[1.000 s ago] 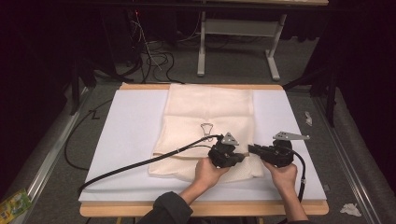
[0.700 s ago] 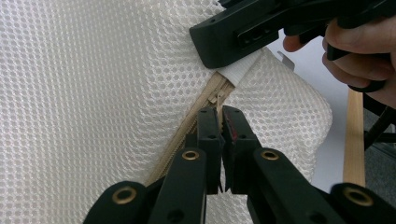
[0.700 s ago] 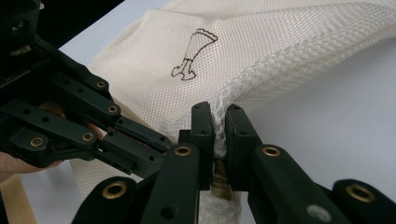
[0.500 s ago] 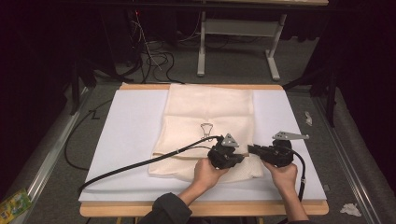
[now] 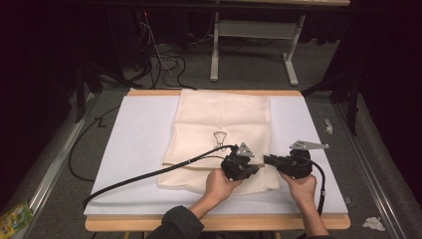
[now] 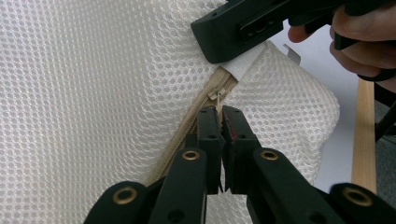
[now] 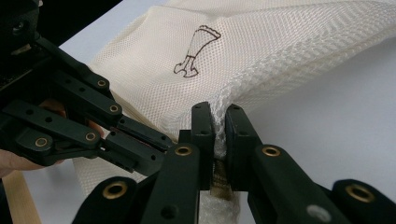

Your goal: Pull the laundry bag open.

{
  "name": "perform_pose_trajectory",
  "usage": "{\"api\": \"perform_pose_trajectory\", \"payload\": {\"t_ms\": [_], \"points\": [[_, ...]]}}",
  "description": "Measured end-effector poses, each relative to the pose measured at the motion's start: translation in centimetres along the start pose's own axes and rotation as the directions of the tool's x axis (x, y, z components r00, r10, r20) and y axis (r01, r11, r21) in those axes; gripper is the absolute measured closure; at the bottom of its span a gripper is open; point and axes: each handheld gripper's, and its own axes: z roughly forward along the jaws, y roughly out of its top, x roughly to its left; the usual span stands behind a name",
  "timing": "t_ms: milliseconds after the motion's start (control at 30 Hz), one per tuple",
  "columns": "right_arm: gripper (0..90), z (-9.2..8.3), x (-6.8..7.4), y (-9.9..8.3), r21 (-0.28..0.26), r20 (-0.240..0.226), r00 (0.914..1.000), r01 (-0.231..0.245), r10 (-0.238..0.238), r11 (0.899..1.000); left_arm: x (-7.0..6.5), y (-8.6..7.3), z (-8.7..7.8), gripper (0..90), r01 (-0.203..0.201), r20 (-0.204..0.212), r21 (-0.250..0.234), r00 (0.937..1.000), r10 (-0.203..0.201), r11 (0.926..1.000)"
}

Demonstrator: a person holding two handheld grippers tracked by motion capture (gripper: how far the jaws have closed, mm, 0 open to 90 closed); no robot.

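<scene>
Cream mesh bag (image 5: 224, 124), zipper nearly closed; left gripper (image 6: 219, 122) clenches zipper pull (image 6: 217, 98); right gripper (image 7: 218, 122) clenches mesh.

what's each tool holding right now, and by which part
Left tool pinches the zipper pull of the mesh bag; right tool clamps the bag's mesh edge beside the zipper end.

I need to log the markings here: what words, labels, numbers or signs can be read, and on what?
No words or numbers can be read.
Cream mesh laundry bag: a dark outline drawing, no lettering.
Yellow-green packet on the floor: its print is too small and blurred to read.
</scene>
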Motion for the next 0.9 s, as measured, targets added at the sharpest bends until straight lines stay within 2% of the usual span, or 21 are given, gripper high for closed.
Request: {"api": "perform_pose_trajectory", "payload": {"t_ms": [400,500,633,767,900], "points": [[85.5,-0.02,0.09,-0.04,0.003,0.004,0.9999,0.013,-0.013,1.000,0.12,-0.08,0.18,87.0,0.005,-0.002,0.006,1.0000,-0.005,1.0000],[85.6,0.10,0.06,-0.08,0.007,0.001,0.9999,0.010,-0.010,1.000,-0.14,-0.21,0.20,87.1,0.000,-0.011,0.014,0.9999,0.000,0.9999],[85.6,-0.02,-0.16,-0.25,0.003,0.000,1.0000,-0.002,0.002,1.000,-0.04,-0.47,-0.02,87.1,-0.019,-0.044,0.037,0.9988,0.021,0.9991],[85.6,-0.21,-0.27,-0.24,-0.009,-0.001,1.0000,-0.001,0.001,1.000,-0.03,-0.29,-0.14,87.1,-0.014,-0.036,0.021,0.9992,0.015,0.9997],[85.6,-0.35,-0.24,-0.20,-0.009,0.001,1.0000,-0.001,0.001,1.000,-0.10,-0.29,-0.25,87.0,-0.018,-0.036,0.024,0.9992,0.019,0.9996]]}}
